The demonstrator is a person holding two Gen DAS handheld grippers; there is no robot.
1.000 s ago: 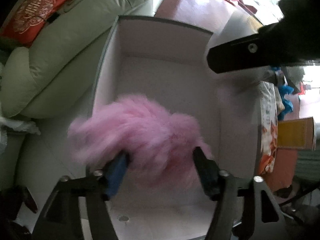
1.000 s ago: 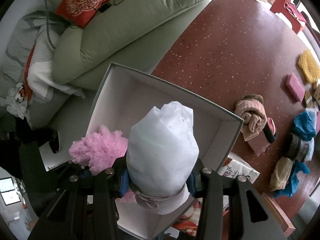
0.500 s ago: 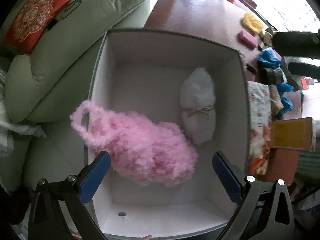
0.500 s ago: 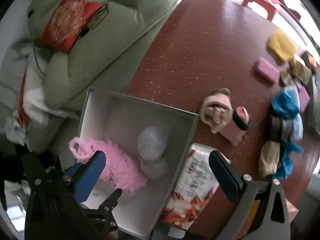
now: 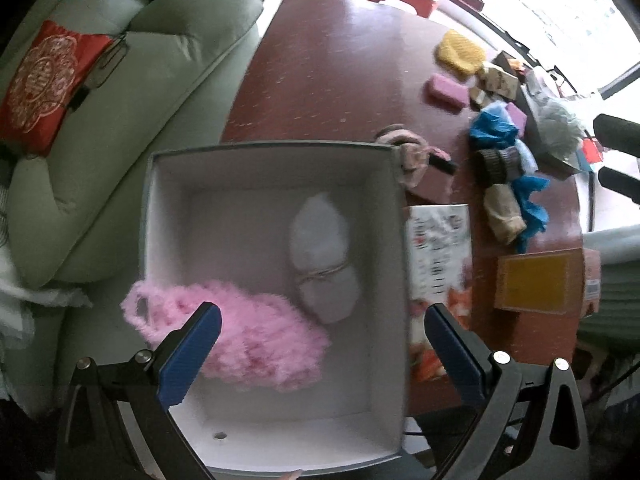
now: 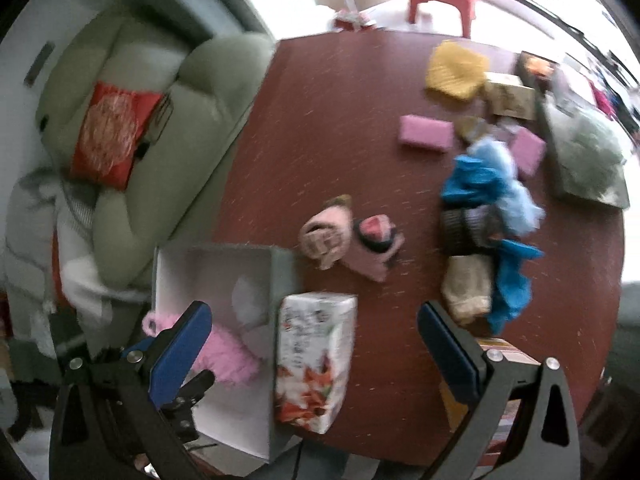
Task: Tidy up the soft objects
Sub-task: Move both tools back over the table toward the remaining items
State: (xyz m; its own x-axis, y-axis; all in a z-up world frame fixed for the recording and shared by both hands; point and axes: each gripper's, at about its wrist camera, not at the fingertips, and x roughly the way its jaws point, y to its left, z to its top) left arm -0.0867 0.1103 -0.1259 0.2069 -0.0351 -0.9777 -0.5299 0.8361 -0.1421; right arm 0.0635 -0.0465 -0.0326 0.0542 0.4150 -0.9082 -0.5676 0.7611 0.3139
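A white box [image 5: 160, 216] stands at the table's near left corner. Inside lie a fluffy pink bag [image 5: 256, 340] and a white bundle tied with string [image 5: 324, 256]. My left gripper [image 5: 320, 344] is open and empty above the box. My right gripper [image 6: 316, 348] is open and empty, raised over the table to the right of the box [image 6: 280, 276]; the pink bag [image 6: 228, 352] and white bundle [image 6: 248, 296] show there too. On the table lie a rolled pink cloth [image 6: 328, 236], blue cloths [image 6: 480, 184], a brown roll [image 6: 468, 224] and a beige roll [image 6: 468, 288].
A tissue pack [image 6: 316, 360] lies against the box's right side. A yellow knit piece [image 6: 456, 68], pink sponges [image 6: 426, 134], small cartons and an orange box [image 5: 540, 280] sit on the red-brown table [image 6: 340, 128]. A green sofa [image 5: 140, 92] with a red cushion [image 5: 44, 80] is at left.
Both grippers opened: the pink bag and the white bundle now lie in the box. Both grippers rose and drew back; the right one swung right over the table.
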